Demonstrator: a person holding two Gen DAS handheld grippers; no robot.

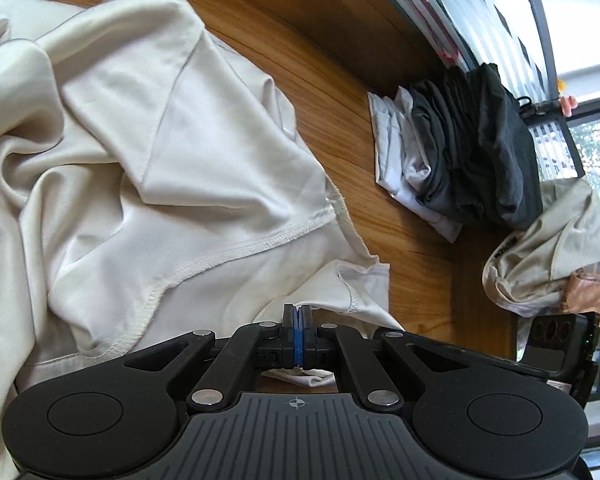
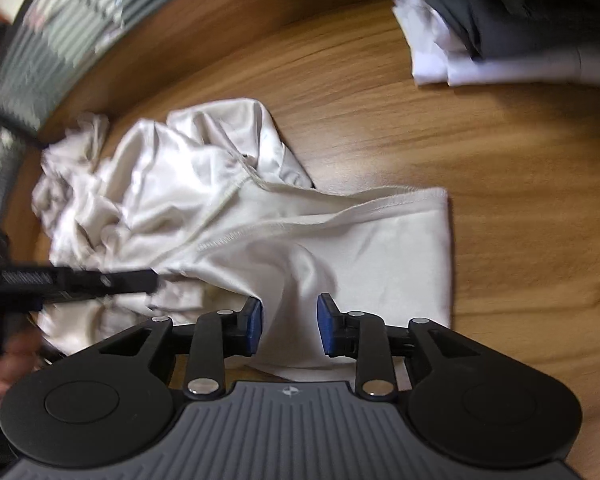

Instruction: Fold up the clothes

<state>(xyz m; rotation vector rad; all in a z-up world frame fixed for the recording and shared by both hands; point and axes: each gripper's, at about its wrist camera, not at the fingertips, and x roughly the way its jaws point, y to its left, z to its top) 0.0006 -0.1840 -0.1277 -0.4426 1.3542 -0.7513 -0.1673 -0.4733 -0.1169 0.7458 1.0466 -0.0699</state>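
Cream garment (image 2: 204, 208) was judged light, limp and slippery. Left tongs (image 1: 297, 316) were clamped on its hem; right tongs (image 2: 289, 328) stood apart over its sleeve, best pinched at the stitched seam.

I'm looking at what reads as an office or meeting room: a broad wood-grain tabletop (image 1: 332, 60) runs up to a glass partition banded with frosted horizontal stripes (image 1: 480, 4), and a large window (image 1: 596, 148) with green foliage outside sits beyond it, while a folded stack of dark grey and white garments (image 1: 456, 148) rests by the table's far edge
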